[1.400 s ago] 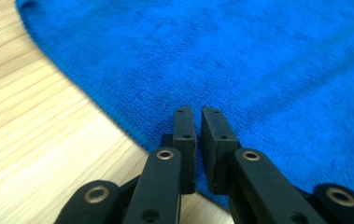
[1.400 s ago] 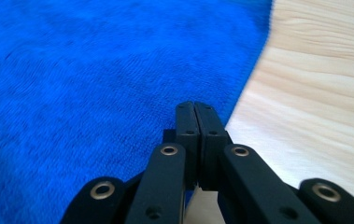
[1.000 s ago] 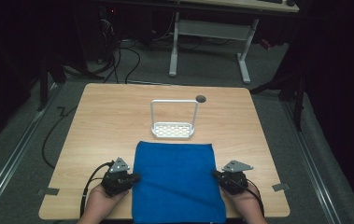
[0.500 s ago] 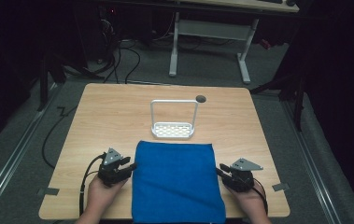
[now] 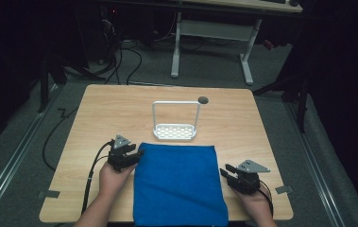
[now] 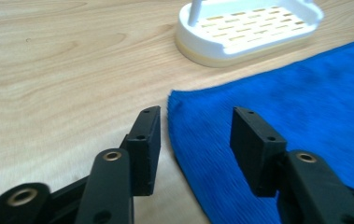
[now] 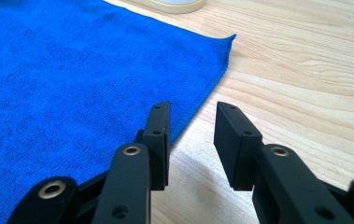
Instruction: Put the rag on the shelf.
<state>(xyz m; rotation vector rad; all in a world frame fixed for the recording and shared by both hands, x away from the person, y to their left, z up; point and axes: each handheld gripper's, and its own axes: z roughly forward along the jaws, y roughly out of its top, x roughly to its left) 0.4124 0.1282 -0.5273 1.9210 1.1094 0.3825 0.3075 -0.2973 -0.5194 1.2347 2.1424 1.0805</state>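
A blue cloth (image 5: pixel 179 182) lies flat at the table's near edge; the left gripper (image 6: pixel 195 128), jaws just opening, straddles its far-left corner, while the right gripper (image 7: pixel 192 123) gapes at its right edge.

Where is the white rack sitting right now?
In the high view the white rack stands upright at the table's middle, just beyond the blue cloth's far edge, with a small dark hole behind it to the right.

Bare table (image 5: pixel 96 118) left, right and behind blue cloth (image 5: pixel 179 182); white rack (image 5: pixel 175 122) just beyond cloth's far edge blocks centre; round hole (image 5: pixel 203 100) behind rack
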